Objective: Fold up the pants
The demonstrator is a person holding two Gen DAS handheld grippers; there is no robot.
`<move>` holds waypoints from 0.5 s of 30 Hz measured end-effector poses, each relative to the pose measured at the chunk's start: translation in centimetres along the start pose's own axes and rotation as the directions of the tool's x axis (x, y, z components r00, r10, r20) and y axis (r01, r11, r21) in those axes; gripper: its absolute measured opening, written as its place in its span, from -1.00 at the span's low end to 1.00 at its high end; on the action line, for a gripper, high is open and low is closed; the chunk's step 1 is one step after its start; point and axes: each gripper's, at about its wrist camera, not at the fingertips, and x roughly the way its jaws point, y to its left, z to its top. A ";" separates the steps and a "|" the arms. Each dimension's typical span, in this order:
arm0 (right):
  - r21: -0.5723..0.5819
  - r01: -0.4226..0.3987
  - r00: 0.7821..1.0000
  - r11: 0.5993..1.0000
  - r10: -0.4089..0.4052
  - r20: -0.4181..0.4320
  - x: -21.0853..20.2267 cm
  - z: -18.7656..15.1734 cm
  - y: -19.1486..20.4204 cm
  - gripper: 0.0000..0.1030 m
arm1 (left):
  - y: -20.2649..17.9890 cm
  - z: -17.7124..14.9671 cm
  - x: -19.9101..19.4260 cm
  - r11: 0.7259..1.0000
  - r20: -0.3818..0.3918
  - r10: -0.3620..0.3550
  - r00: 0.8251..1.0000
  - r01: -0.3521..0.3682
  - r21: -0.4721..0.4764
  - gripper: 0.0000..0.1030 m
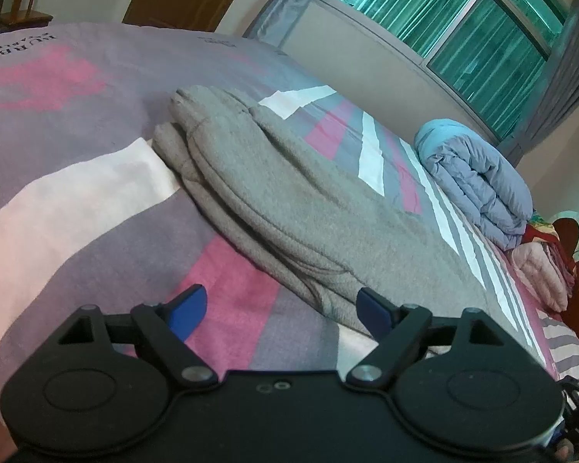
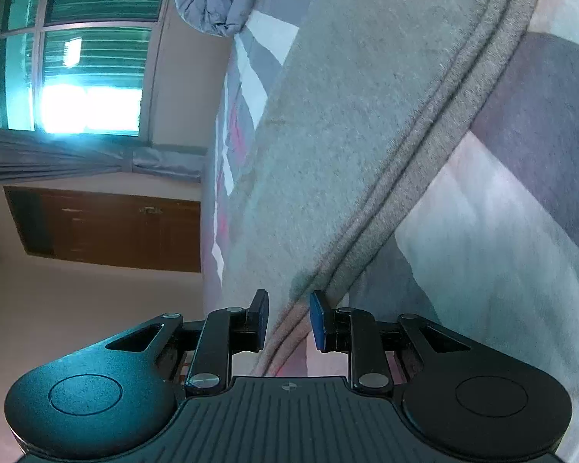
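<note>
A purple, pink and white patterned bedspread [image 1: 77,123] is spread over the bed. A rolled blue-grey quilted duvet [image 1: 478,177] is laid near a green-shuttered window [image 1: 463,19]; a brown wooden door [image 2: 108,227] is seen beyond.

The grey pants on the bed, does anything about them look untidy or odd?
The grey pants lie folded on the striped bed cover, but the layered edges do not line up exactly; they are stepped. No damage or stain is visible.
</note>
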 end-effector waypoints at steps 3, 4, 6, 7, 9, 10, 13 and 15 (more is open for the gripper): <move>0.014 -0.009 1.000 1.000 0.009 0.008 0.1 -0.3 -0.1 -0.54 | 0.2 0.0 0.1 1.000 0.001 -0.007 1.000 0.007 -0.009 0.52; 0.021 -0.007 1.000 1.000 0.007 0.006 0.2 -0.3 -0.2 -0.54 | 0.2 0.0 0.1 1.000 0.000 -0.008 1.000 0.008 -0.011 0.52; 0.034 -0.009 1.000 0.999 0.009 0.015 0.8 -0.2 -0.5 -0.54 | 0.3 0.0 0.1 1.000 -0.001 -0.011 1.000 0.011 -0.013 0.52; 0.036 -0.009 1.000 0.999 0.008 0.016 1.1 0.0 -0.6 -0.54 | 0.3 0.1 0.1 1.000 -0.001 -0.013 1.000 0.013 -0.014 0.52; 0.040 -0.008 1.000 0.999 0.007 0.024 1.7 0.3 -0.6 -0.55 | 0.4 0.1 0.1 1.000 -0.002 -0.015 1.000 0.015 -0.017 0.52; 0.033 0.004 1.000 0.999 -0.004 0.022 2.0 0.4 -0.3 -0.56 | 0.5 0.1 0.1 1.000 -0.003 -0.015 1.000 0.015 -0.019 0.52; -0.025 0.068 0.997 0.997 -0.067 0.030 2.2 0.3 0.4 -0.88 | 0.4 0.0 0.2 1.000 -0.006 -0.012 1.000 0.012 -0.019 0.52; -0.068 0.073 0.997 0.995 -0.071 0.039 1.8 -0.2 0.6 -0.91 | 0.4 0.1 0.2 1.000 -0.006 -0.012 1.000 0.011 -0.018 0.52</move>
